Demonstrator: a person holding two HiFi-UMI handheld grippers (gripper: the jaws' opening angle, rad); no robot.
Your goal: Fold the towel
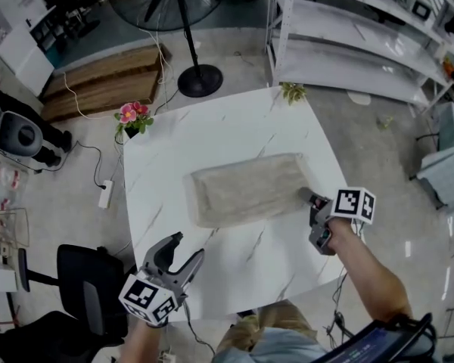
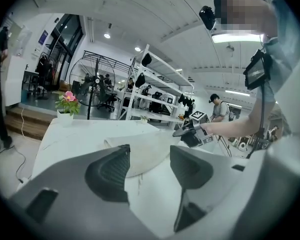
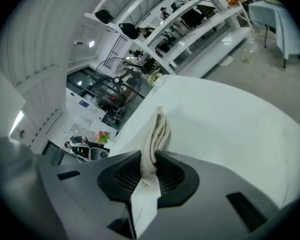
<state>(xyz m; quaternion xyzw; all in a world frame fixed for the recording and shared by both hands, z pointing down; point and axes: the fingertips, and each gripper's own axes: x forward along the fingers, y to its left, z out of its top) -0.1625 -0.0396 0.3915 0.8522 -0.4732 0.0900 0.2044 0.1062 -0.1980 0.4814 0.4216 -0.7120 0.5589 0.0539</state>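
Towel, beige and folded into a long strip, lies flat about the middle of the white marble table. In the head view its long side runs from 9 o'clock to 3 o'clock, a little tilted. The right gripper is at the towel's 3 o'clock end and is clenched on it. In the right gripper view a bunched edge of cloth stands pinched between the two dark pads, and the rest of the towel rests on the table beyond. The left gripper is at 7 o'clock of the towel, well apart from it, over bare table close to the near edge. Its jaws are spread and nothing is between them. A pot of pink flowers stands at the table's 10 o'clock corner, and a small green sprig at its 1 o'clock corner.
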